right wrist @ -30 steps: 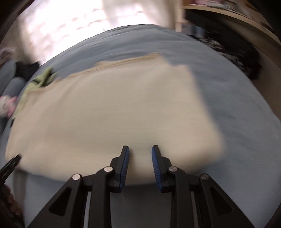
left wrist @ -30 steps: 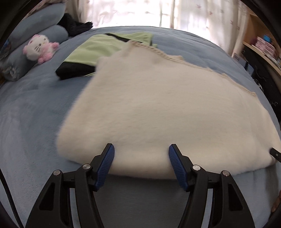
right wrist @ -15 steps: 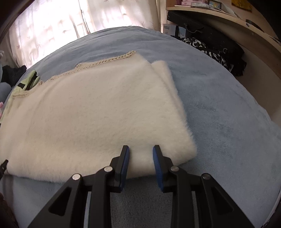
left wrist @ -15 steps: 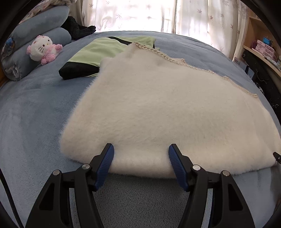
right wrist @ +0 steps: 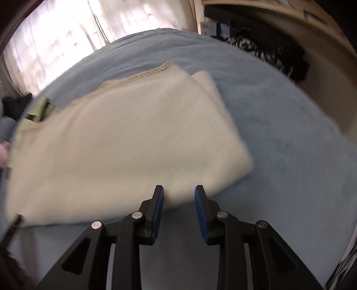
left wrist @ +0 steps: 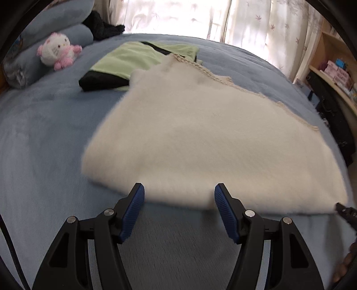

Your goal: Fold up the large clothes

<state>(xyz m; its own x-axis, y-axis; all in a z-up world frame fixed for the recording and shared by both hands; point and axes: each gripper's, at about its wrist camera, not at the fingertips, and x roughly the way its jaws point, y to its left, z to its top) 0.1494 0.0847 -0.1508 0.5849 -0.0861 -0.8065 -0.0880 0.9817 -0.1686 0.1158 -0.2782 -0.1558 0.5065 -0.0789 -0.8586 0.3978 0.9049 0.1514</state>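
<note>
The cream fleece garment (left wrist: 200, 138) lies folded flat on a blue bedspread (left wrist: 44, 142), its near folded edge just in front of both grippers. The left gripper (left wrist: 179, 196) hangs over that edge with its blue-padded jaws well apart and nothing clamped between them; the fabric edge sits just beyond the fingertips. In the right wrist view the same garment (right wrist: 125, 142) spreads away to the left, its right corner near the right gripper (right wrist: 179, 194), whose jaws stand narrowly apart with the fleece edge showing in the gap; the pads do not press on it. A crocheted trim runs along the garment's far edge. Past it lies a green and black garment (left wrist: 133, 64), partly covered by the fleece. A pink and white plush toy (left wrist: 58, 50) leans against blue pillows (left wrist: 64, 29) at the far left. Pale curtains (left wrist: 178, 15) let in bright light, and wooden shelves (left wrist: 334, 67) stand at the right.
</note>
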